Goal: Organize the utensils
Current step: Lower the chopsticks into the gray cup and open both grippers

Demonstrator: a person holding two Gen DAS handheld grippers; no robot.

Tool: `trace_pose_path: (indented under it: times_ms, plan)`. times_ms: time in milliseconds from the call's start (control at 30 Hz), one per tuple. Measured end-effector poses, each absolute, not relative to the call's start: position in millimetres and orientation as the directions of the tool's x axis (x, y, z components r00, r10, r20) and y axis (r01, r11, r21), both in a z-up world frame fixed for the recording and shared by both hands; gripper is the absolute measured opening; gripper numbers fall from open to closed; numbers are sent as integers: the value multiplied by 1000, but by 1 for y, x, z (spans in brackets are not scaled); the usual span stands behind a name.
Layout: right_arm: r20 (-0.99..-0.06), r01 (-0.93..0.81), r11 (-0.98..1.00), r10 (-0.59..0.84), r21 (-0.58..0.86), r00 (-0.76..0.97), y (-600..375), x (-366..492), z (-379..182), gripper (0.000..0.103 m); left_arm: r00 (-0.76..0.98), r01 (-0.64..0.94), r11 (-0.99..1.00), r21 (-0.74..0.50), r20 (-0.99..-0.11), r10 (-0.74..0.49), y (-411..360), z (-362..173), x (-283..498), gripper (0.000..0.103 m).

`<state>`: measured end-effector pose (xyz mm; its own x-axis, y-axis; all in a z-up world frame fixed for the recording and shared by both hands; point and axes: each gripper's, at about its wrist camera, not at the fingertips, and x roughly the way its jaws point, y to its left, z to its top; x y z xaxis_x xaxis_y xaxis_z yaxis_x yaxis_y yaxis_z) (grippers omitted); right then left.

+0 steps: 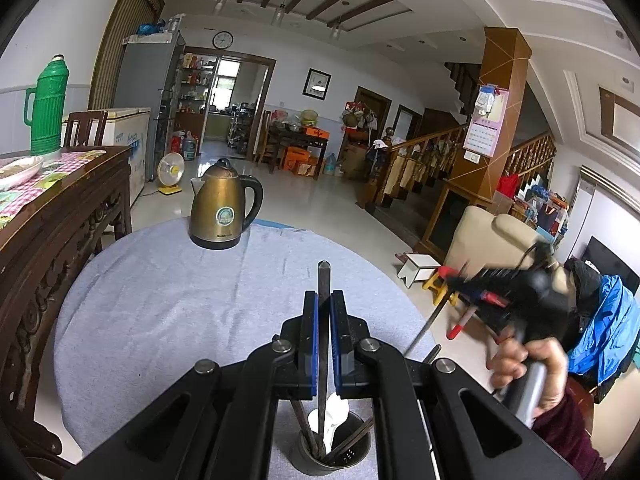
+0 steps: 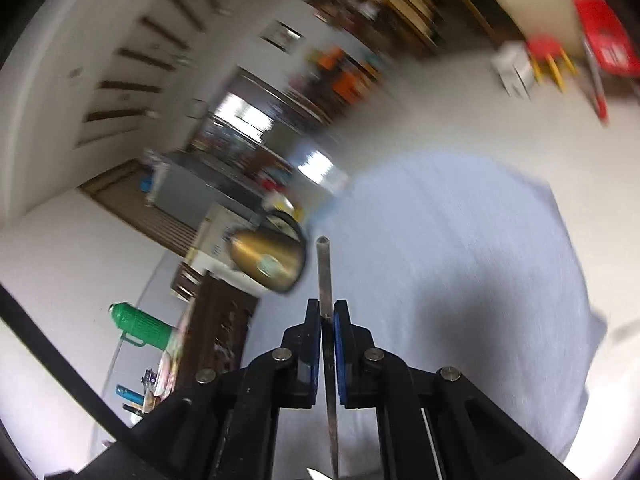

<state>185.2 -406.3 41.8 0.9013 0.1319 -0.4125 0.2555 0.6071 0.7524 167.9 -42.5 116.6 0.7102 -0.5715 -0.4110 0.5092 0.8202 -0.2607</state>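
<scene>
Right gripper [image 2: 327,316] closed on a thin dark chopstick [image 2: 325,276] that stands upright between the blue pads [image 2: 316,344], view blurred and tilted, grey-blue cloth [image 2: 460,260] behind, brass-coloured kettle [image 2: 268,260] left of the chopstick tip, green thermos [image 2: 140,328] further left.

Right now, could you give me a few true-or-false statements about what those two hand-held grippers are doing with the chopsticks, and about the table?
1. The left hand-held gripper is shut on a dark chopstick. True.
2. The right hand-held gripper is open with nothing in it. False: it is shut on a chopstick too.
3. A dark utensil holder below the left hand-held gripper holds white spoons and chopsticks. True.
4. The brass-coloured kettle lies tipped on its side. False: it stands upright on the grey-blue cloth.
5. A green thermos stands on the neighbouring wooden table. True.
</scene>
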Motion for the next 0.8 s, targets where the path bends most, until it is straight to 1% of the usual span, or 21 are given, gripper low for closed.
trace_pose_path:
  times_ms: [67, 200, 333, 500, 700, 800]
  plan:
    - [-357, 196, 666, 113, 720, 927, -389, 174, 70, 7, 711, 507, 821, -262, -411, -571, -42, 116, 168, 6]
    - [-300, 113, 758, 113, 643, 947, -349, 167, 104, 7, 712, 507, 822, -260, -411, -569, -41, 117, 168, 6]
    - [-280, 51, 829, 129, 557, 951, -310, 155, 121, 7, 717, 502, 825, -261, -407, -565, -37, 116, 168, 6]
    - [-322, 5, 908, 143, 418, 936, -261, 152, 118, 7, 725, 496, 829, -259, -402, -559, -33, 116, 166, 6]
    - [-449, -12, 953, 154, 304, 880, -230, 143, 82, 7, 725, 501, 832, -239, -409, -554, -35, 112, 164, 6]
    - [-492, -15, 958, 160, 285, 855, -226, 144, 66, 7, 716, 504, 830, -239, -421, -556, -36, 107, 164, 6]
